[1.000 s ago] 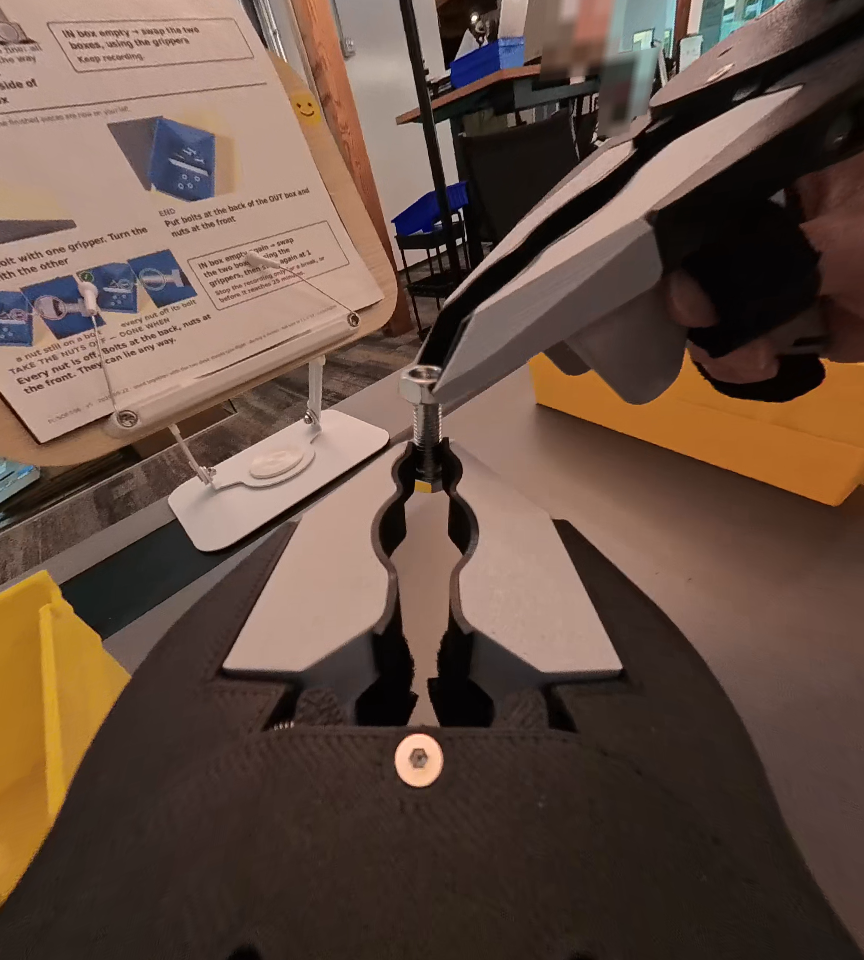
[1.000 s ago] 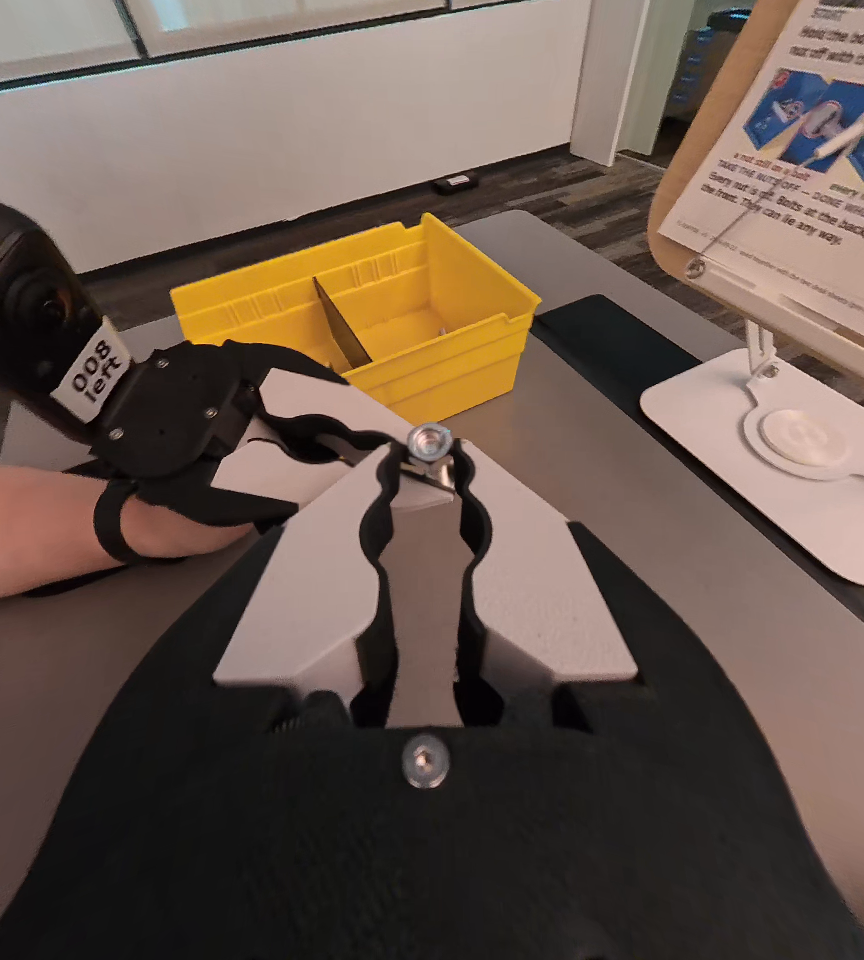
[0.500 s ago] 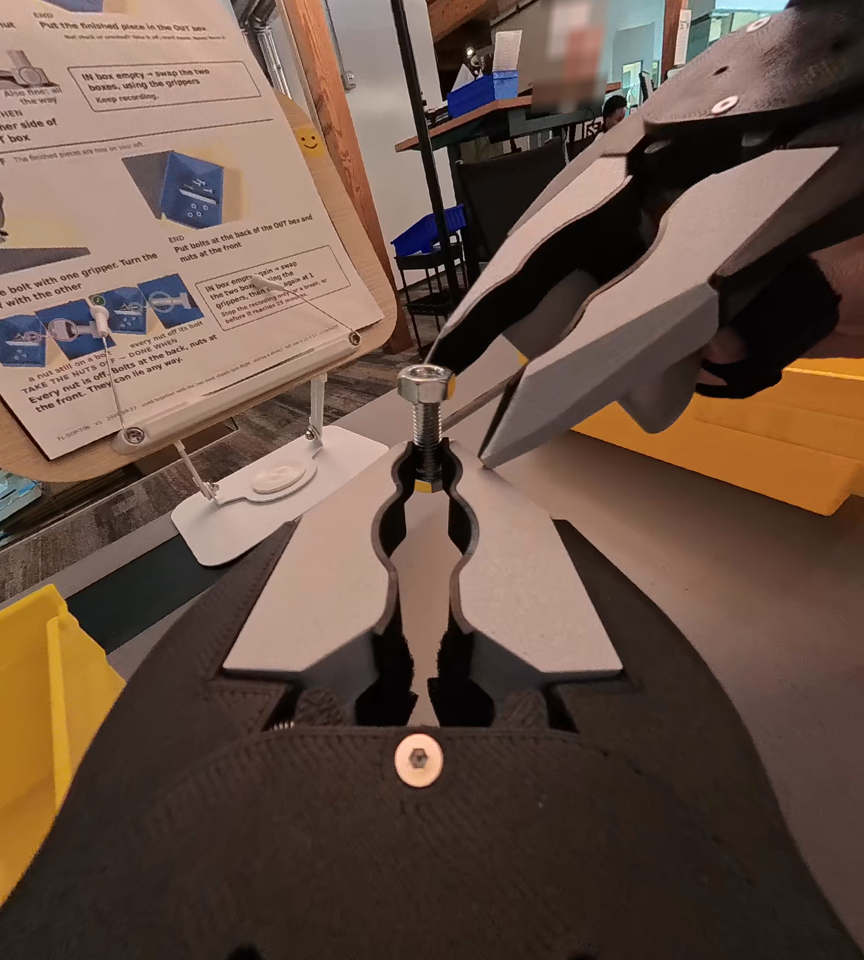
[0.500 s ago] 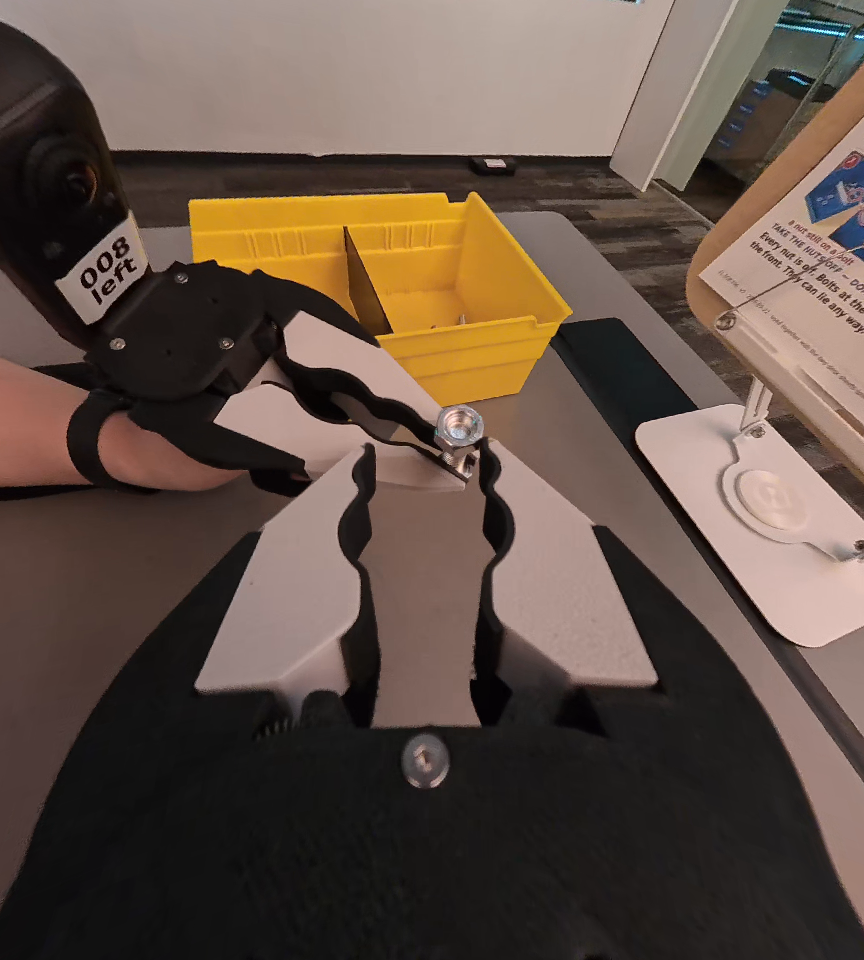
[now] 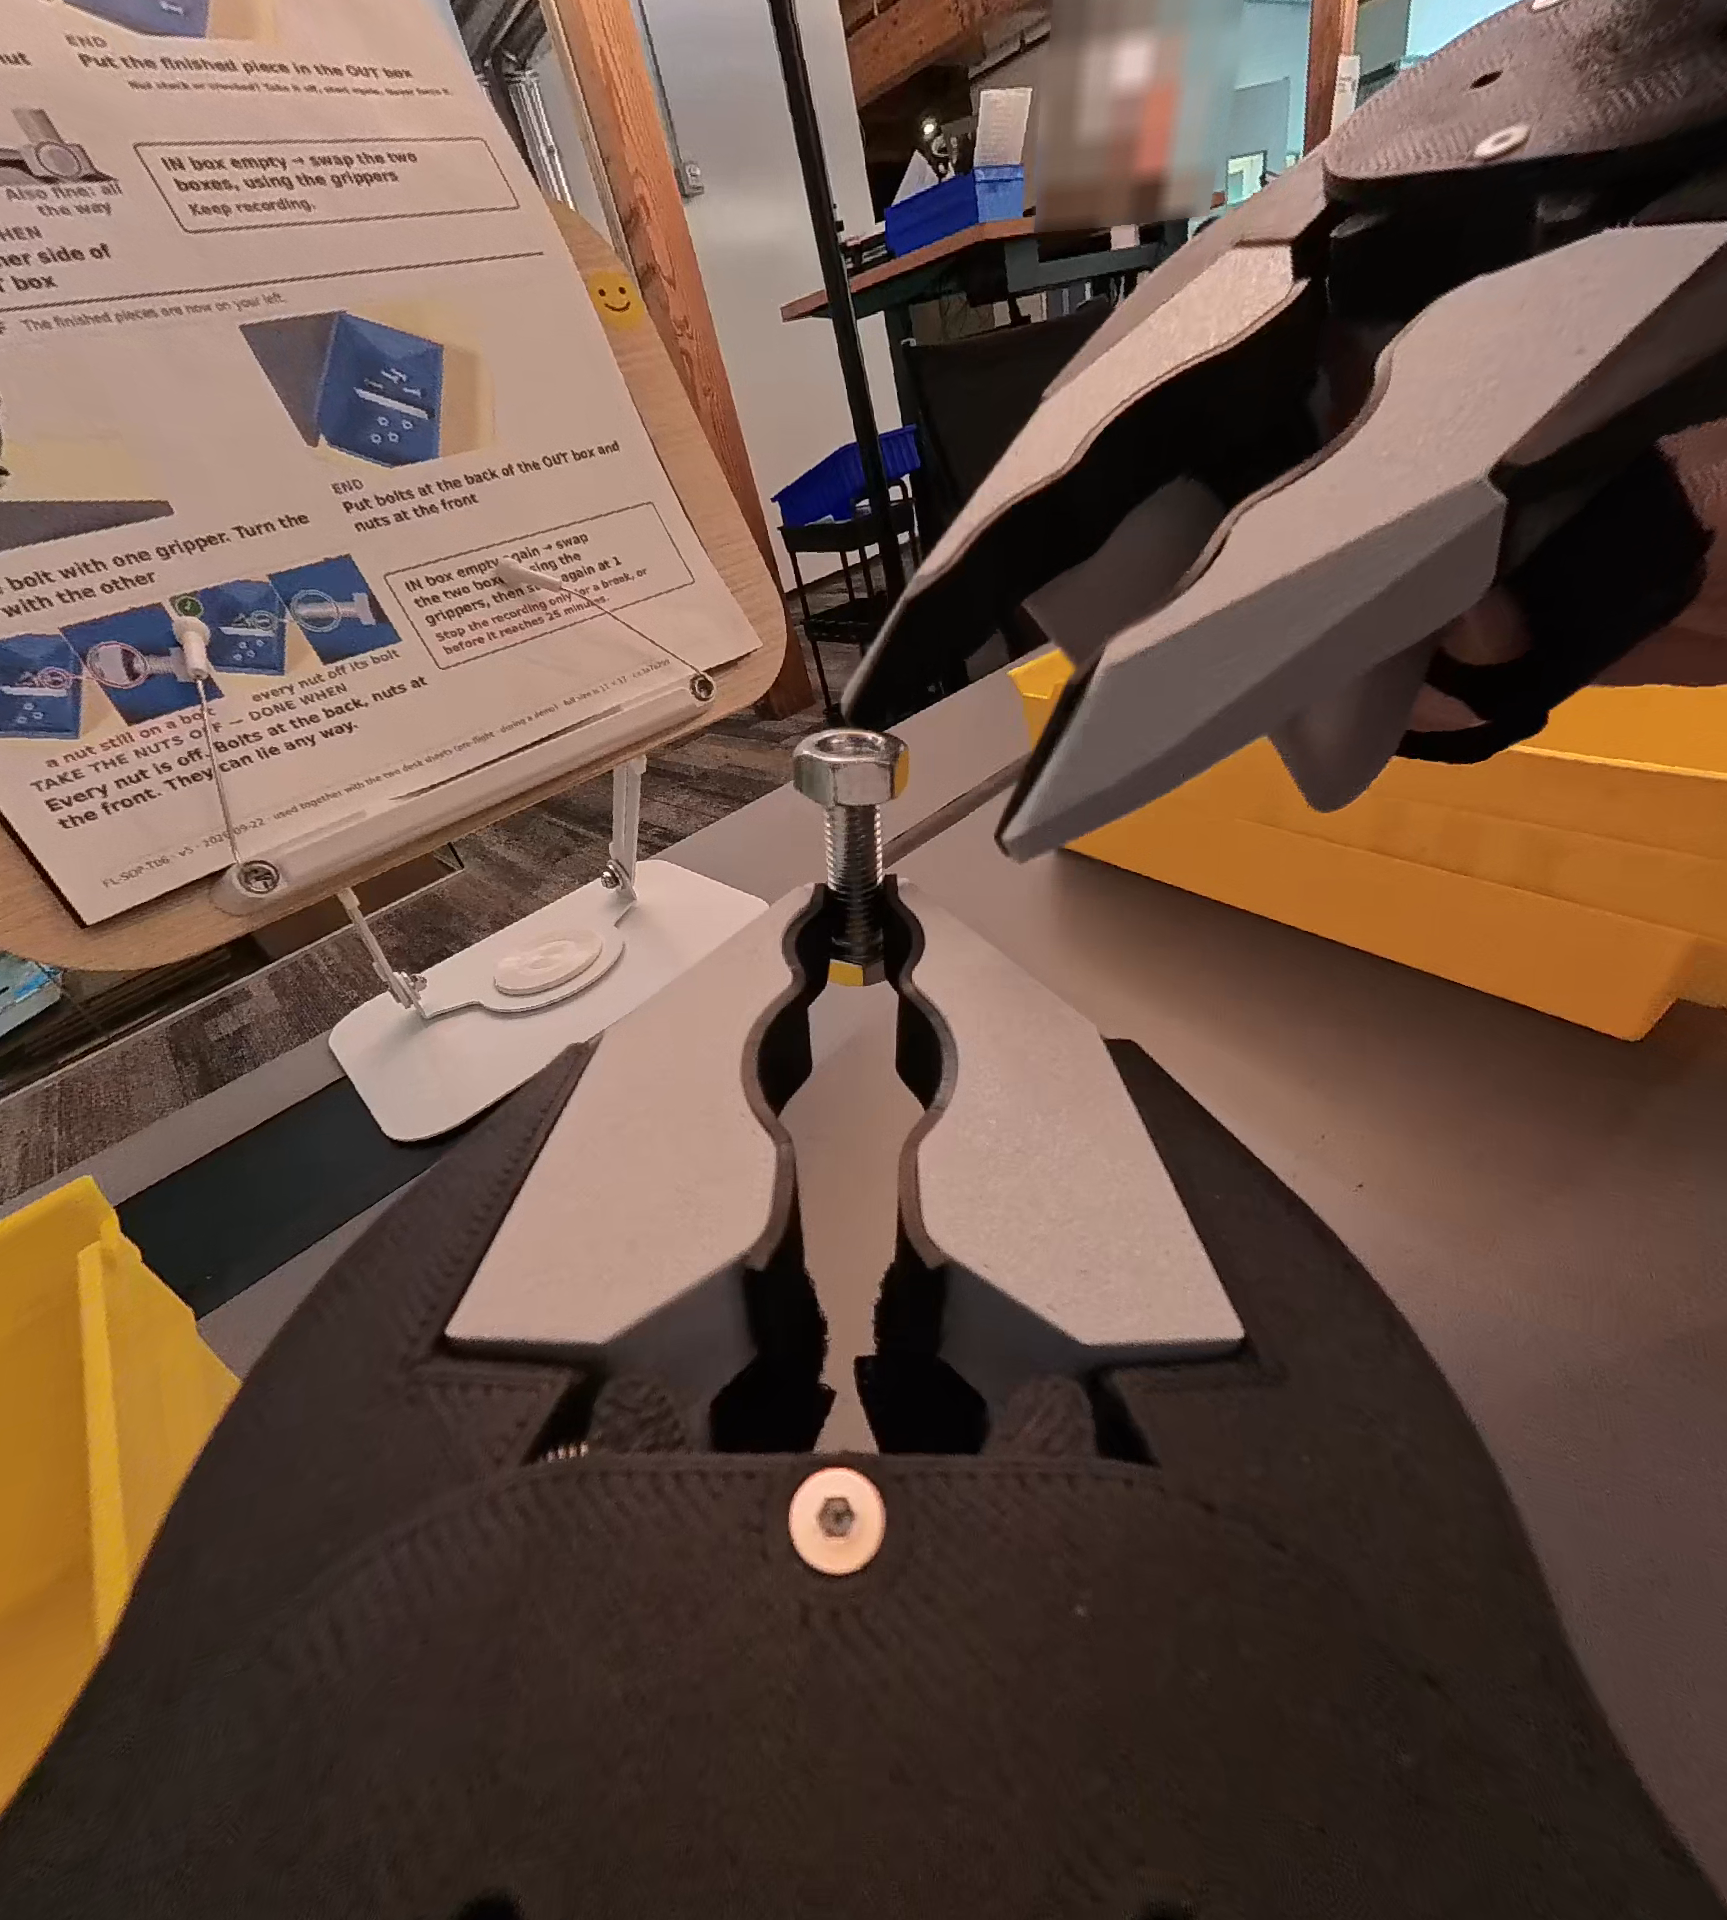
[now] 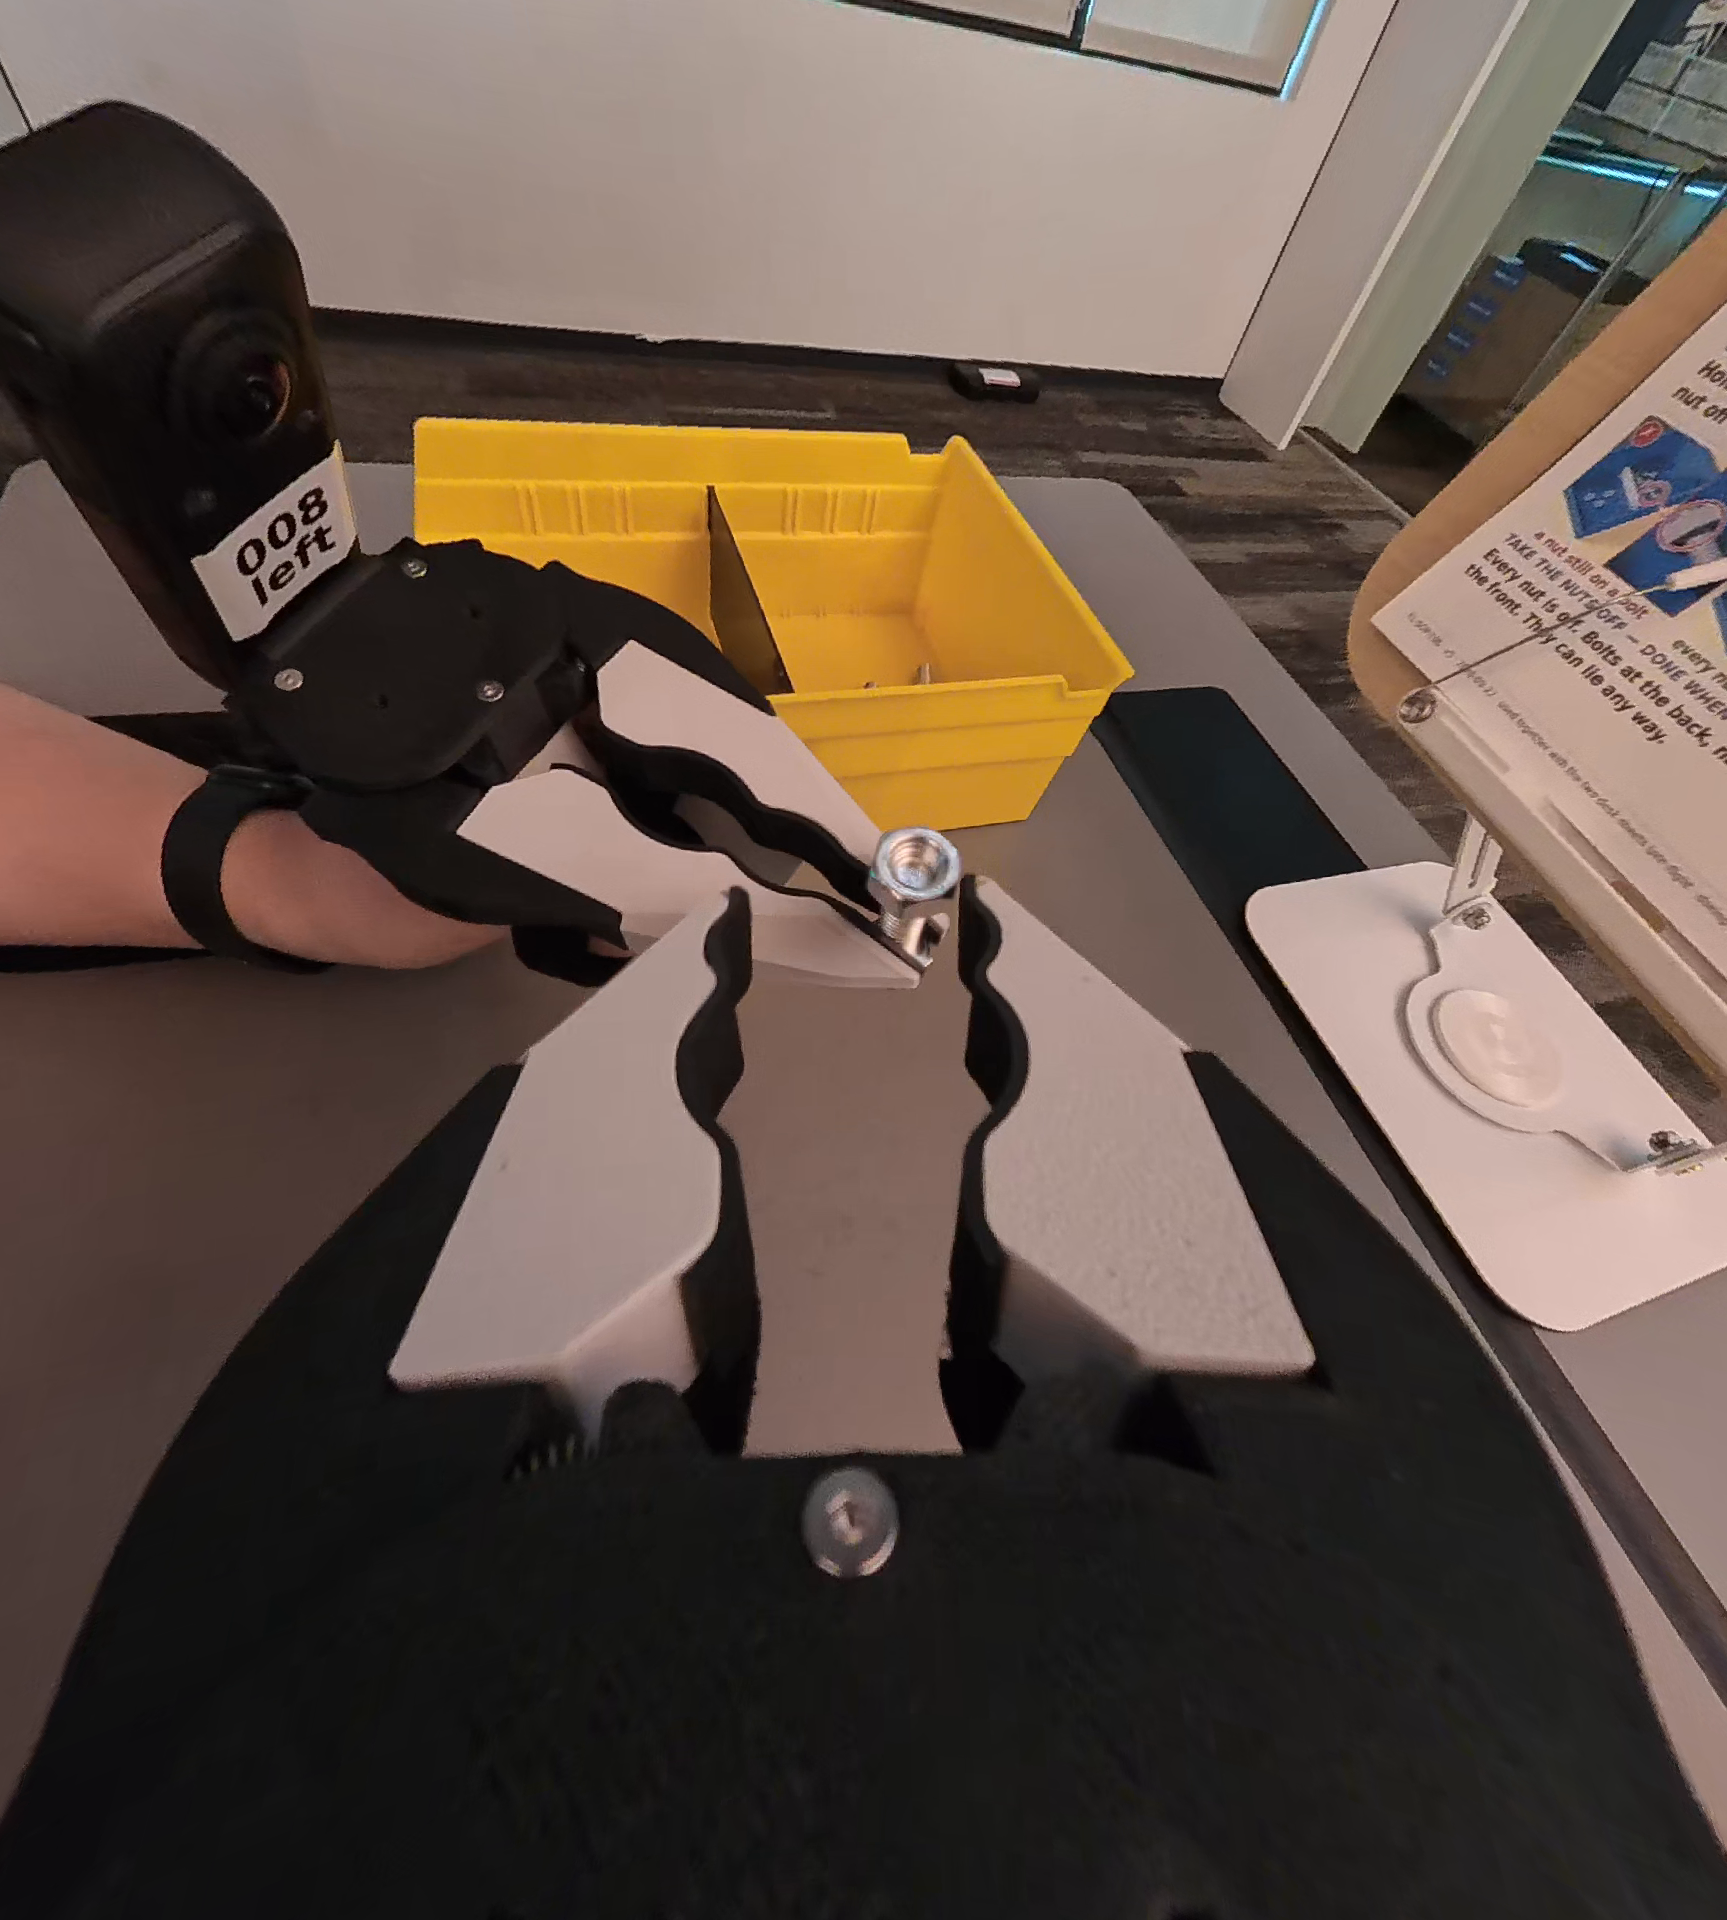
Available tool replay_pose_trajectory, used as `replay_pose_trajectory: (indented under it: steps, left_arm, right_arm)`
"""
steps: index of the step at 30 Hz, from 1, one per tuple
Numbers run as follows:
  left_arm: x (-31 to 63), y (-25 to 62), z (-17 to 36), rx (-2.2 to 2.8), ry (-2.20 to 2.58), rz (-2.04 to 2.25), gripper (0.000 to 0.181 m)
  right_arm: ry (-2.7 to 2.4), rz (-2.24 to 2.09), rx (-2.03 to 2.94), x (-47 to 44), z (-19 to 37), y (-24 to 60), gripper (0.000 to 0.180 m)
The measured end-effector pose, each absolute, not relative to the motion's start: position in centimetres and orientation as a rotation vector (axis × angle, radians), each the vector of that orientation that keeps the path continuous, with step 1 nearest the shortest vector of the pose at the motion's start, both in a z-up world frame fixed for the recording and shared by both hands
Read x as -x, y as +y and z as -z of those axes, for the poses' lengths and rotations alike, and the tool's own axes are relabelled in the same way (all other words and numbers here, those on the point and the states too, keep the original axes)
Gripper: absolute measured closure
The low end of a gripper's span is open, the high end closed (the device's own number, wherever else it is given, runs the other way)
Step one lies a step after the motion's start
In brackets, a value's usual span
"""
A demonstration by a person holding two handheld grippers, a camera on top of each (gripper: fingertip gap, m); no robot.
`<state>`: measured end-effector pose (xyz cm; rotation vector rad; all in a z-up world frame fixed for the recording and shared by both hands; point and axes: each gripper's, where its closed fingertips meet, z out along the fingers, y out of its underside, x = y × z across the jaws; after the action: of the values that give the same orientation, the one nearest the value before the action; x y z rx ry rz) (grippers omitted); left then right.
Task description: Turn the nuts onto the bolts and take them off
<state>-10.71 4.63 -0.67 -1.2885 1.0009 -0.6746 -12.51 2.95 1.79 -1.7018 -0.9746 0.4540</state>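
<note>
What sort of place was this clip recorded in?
Probably an office-type workspace set up for data collection: a grey table with yellow parts bins, an instruction sheet on a stand, and desks with blue bins behind.

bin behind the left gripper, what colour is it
Bright yellow bin with a dark divider, behind the left gripper; clearest in the right wrist view.

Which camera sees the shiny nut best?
The left wrist view: the nut shows side-on atop the bolt, unobstructed. The right wrist view shows the nut from above, smaller, beside a tong finger.
</note>
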Motion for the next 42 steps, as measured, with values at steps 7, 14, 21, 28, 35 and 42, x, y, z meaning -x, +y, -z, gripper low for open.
replay_pose_trajectory:
  steps: [7, 14, 21, 28, 35, 42]
  left_arm:
    - [10.7, 4.6, 0.7, 1.288, 1.003, 0.673, 0.174]
    - [10.6, 4.5, 0.6, 1.285, 1.003, 0.684, 0.174]
    - [10.7, 4.6, 0.7, 1.292, 1.001, 0.679, 0.173]
    - [10.6, 4.4, 0.7, 1.287, 1.009, 0.692, 0.174]
    - [10.7, 4.7, 0.7, 1.298, 0.995, 0.699, 0.174]
    - [10.5, 4.2, 0.5, 1.281, 1.005, 0.707, 0.173]
  right_arm:
    - [-0.988, -0.451, 1.725, 12.4, -1.6, 2.7, 0.144]
    - [-0.971, -0.452, 1.710, 12.3, -1.9, 2.9, 0.137]
    - [-1.042, -0.403, 1.727, 12.8, -1.0, 2.5, 0.133]
    - [-0.985, -0.444, 1.720, 12.4, -1.5, 2.9, 0.133]
    - [-1.065, -0.434, 1.740, 12.5, -0.9, 2.1, 0.146]
    - [-1.024, -0.459, 1.718, 13.2, -1.3, 2.4, 0.126]
